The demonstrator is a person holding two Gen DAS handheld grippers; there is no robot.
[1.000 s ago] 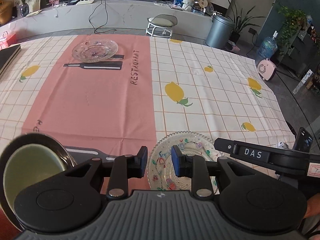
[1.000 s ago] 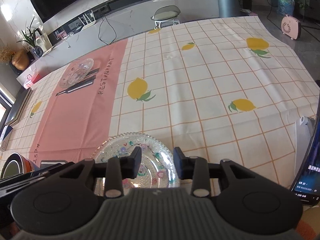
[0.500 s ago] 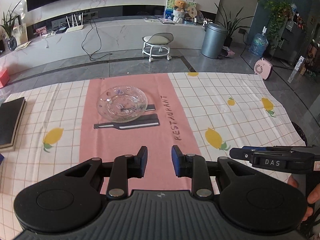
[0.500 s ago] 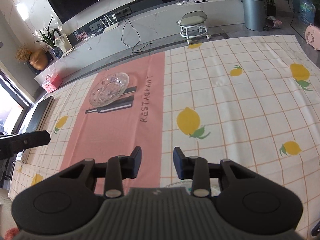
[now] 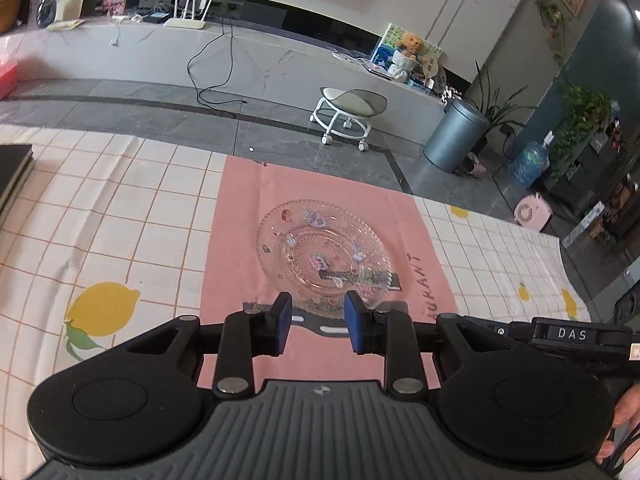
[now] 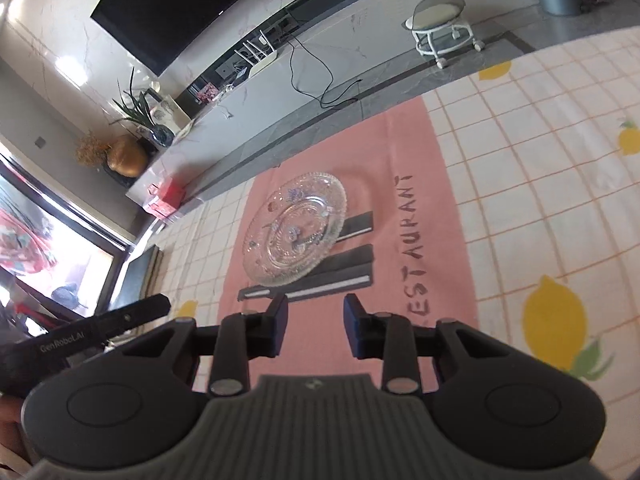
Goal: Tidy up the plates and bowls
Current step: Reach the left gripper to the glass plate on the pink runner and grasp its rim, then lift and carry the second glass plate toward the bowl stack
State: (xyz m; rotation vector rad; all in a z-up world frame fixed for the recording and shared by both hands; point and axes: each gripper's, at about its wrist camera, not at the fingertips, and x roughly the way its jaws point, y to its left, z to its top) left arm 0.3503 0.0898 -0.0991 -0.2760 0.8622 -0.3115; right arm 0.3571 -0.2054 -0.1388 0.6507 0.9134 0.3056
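Note:
A clear glass plate [image 5: 324, 258] with small coloured flower prints lies on the pink strip of the tablecloth, near the table's far edge. It also shows in the right wrist view [image 6: 296, 228]. My left gripper [image 5: 318, 322] is open and empty, just short of the plate's near rim. My right gripper [image 6: 316, 326] is open and empty, a little further back from the plate. The other plate and the bowl are out of view.
A checked tablecloth [image 5: 120, 216] with lemon prints covers the table. A dark book or tablet [image 5: 12, 172] lies at the far left. The other gripper's body [image 5: 568, 336] reaches in at the right. Beyond the table edge are floor, a stool [image 5: 348, 112] and a bin [image 5: 456, 140].
Both grippers moved forward across the table from the near plate and bowl to the far glass plate. Both stayed open and empty.

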